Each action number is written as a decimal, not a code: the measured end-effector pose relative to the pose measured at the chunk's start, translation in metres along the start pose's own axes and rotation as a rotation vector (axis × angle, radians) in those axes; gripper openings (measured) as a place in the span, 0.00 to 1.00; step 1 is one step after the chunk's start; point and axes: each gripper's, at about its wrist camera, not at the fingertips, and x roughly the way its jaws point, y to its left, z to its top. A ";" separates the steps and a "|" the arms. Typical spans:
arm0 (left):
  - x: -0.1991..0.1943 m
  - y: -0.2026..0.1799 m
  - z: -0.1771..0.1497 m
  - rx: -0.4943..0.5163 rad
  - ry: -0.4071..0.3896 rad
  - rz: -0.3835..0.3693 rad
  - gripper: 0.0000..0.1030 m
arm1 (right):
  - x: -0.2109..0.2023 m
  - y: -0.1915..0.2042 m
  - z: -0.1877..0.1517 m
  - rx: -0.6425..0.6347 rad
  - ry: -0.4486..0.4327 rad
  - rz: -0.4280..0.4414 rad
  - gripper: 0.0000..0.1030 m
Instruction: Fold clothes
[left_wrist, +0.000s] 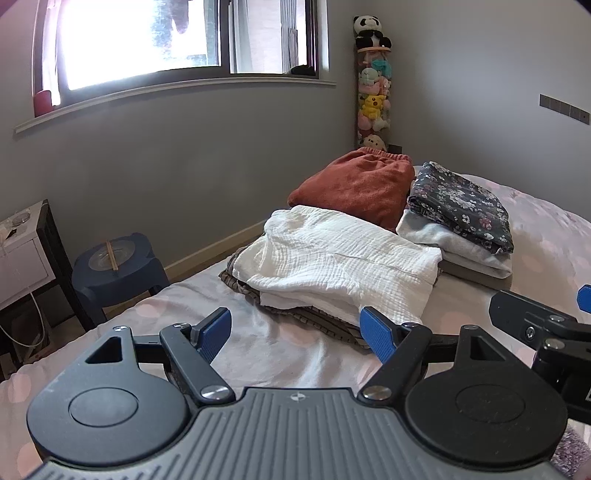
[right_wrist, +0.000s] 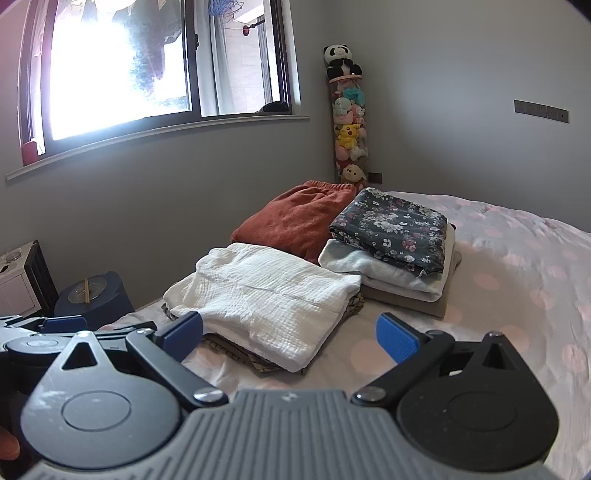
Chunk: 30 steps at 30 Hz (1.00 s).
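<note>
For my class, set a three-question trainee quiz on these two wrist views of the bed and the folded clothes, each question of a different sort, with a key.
1. True or false: the left gripper is shut on the white garment.
2. Multiple choice: what lies on top of the pile beside the white garment? A) a red towel B) the dark floral garment C) a plush panda
3. Fill in: the rust-red garment lies on the ____, behind the white one.

Key
1. False. Its jaws stand apart over the bed, holding nothing; the right gripper is open too.
2. B
3. bed
</note>
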 end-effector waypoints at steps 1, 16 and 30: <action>0.000 0.000 -0.001 -0.002 0.001 0.000 0.74 | 0.000 0.001 0.000 -0.002 -0.001 0.000 0.98; -0.001 0.001 -0.009 -0.046 -0.004 0.017 0.74 | -0.002 0.000 -0.009 0.008 -0.013 0.009 0.98; -0.002 -0.003 -0.024 -0.031 0.000 0.002 0.74 | -0.007 -0.005 -0.024 0.029 -0.030 -0.016 0.98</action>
